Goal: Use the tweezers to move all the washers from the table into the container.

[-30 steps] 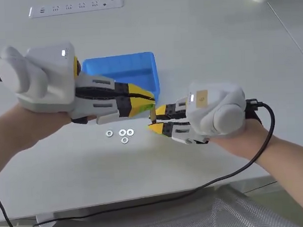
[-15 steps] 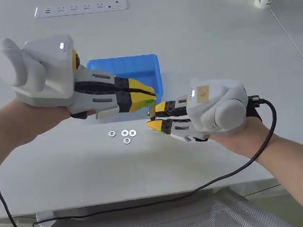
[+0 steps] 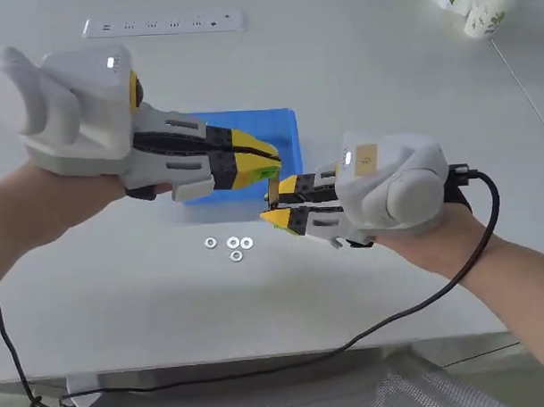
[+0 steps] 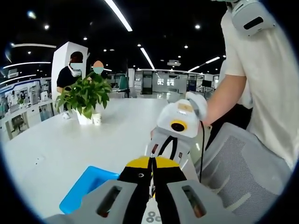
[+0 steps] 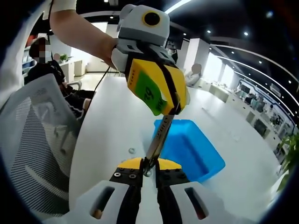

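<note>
Several small metal washers (image 3: 233,245) lie in a cluster on the white table (image 3: 384,92), just in front of the blue container (image 3: 283,136). Above them my left gripper (image 3: 272,161) and right gripper (image 3: 270,208) meet tip to tip. The thin metal tweezers (image 3: 272,191) run between them, and both jaws are shut on them. In the right gripper view the tweezers (image 5: 159,137) rise from my right gripper (image 5: 148,169) into the left gripper (image 5: 172,111), with the container (image 5: 187,149) and a washer (image 5: 131,150) below. The left gripper view has the container (image 4: 84,191) low on the left.
A white power strip (image 3: 163,24) lies at the table's far edge and a potted plant (image 3: 480,4) stands at the far right. A black cable (image 3: 418,297) trails from the right gripper over the table's front edge. A mesh chair (image 5: 42,154) stands behind.
The head camera has shifted, so the table sits lower and further right in the picture. Both grippers stay tip to tip on the tweezers above the washers.
</note>
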